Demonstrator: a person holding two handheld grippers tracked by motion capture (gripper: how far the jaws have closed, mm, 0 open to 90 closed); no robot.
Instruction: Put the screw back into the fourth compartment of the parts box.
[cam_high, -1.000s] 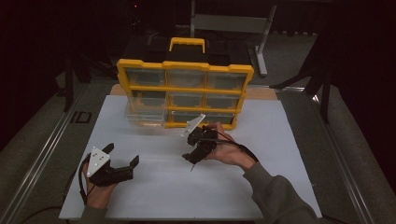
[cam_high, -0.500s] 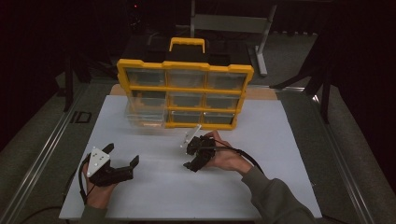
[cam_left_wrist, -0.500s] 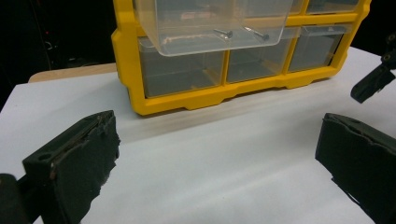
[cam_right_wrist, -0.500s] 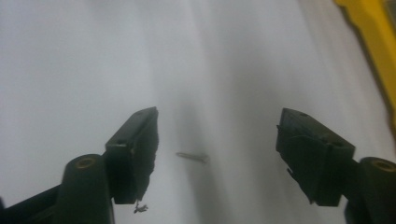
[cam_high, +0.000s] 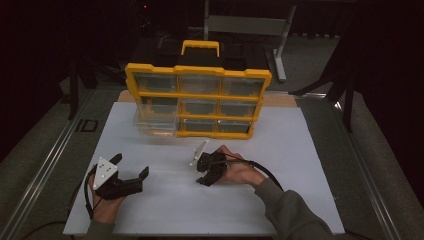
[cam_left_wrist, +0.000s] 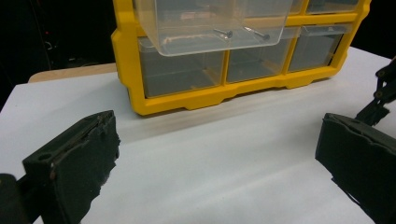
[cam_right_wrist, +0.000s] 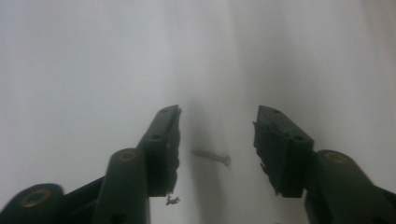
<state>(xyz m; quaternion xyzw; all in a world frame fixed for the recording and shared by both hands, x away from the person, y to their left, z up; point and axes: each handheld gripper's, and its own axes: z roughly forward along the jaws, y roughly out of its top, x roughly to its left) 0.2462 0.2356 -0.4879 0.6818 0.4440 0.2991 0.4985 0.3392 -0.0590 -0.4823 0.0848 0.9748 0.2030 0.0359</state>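
A small silver metal screw (cam_right_wrist: 211, 156) lies flat on the white bench (cam_high: 280, 200), between the two black jaws of the right gripper (cam_right_wrist: 217, 140). In the right gripper view its long axis runs across the gap, almost from one jaw to the other, with a slight tilt. The head of the screw points toward the jaw at the right of that view and the thin end points toward the jaw at the left. The screw sits a little lower than the jaw tips, so it is inside the gap and not in front of it. It touches neither pad; there is free bench on both sides of it.

The jaws of the right gripper stand apart, about half open, and they have just been closing around the screw without pressing on it. In the high view the right gripper (cam_high: 206, 172) points down at the bench.

The left gripper (cam_high: 131, 176) rests well apart from it, and its jaws are wide apart with nothing between them. Beyond the left gripper stands a yellow plastic organiser box with clear drawers (cam_left_wrist: 196, 95). One clear drawer (cam_left_wrist: 215, 28) is pulled out, and two more screws (cam_left_wrist: 224, 33) lie in it.
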